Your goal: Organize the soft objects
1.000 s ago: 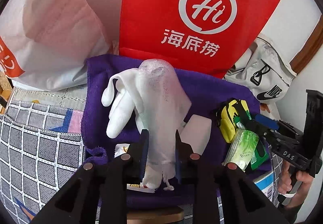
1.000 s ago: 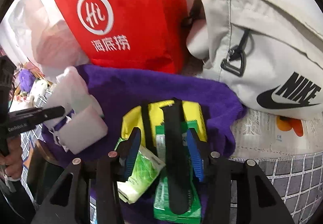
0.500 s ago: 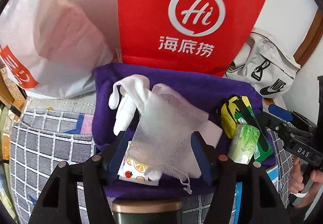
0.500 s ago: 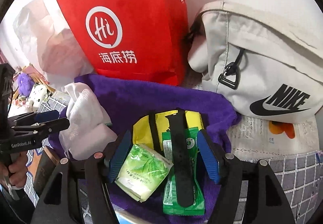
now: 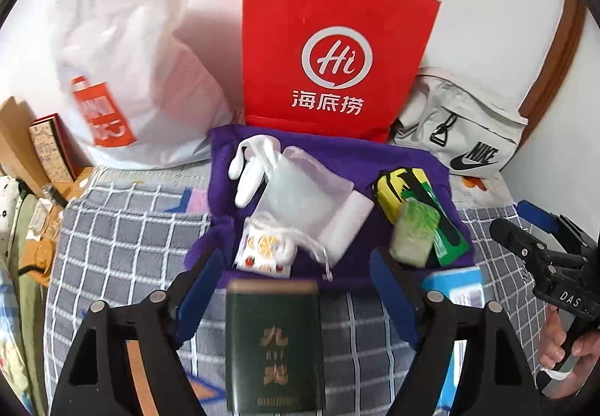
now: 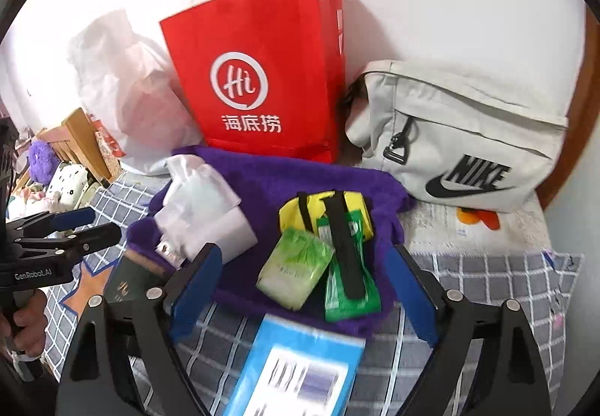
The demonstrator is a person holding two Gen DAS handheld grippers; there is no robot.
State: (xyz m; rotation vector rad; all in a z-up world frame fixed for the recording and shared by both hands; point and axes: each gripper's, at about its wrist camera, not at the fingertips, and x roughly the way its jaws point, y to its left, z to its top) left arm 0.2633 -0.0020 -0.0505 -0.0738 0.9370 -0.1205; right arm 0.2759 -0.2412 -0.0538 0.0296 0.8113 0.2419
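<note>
Left hand-held gripper (image 5: 296,288): jaws apart, empty; right hand-held gripper (image 6: 303,288): likewise. Mesh pouch (image 5: 303,191) lies just ahead of the left, on the purple towel (image 5: 337,153), long axis slanting forward-left, overlapping white gloves (image 5: 251,168). Left is nearer. Green tin (image 5: 273,344) sits between its fingers; tissue pack (image 6: 296,268) ahead of the right; clear room rearward.

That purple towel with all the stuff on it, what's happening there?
A person holds a two-finger gripper in each hand over a bed. Both the left gripper and right gripper are open and hold nothing. On the purple towel lie a white mesh pouch, a white glove, a fruit-print packet, a green tissue pack and a yellow pouch. A red paper bag stands behind.
</note>
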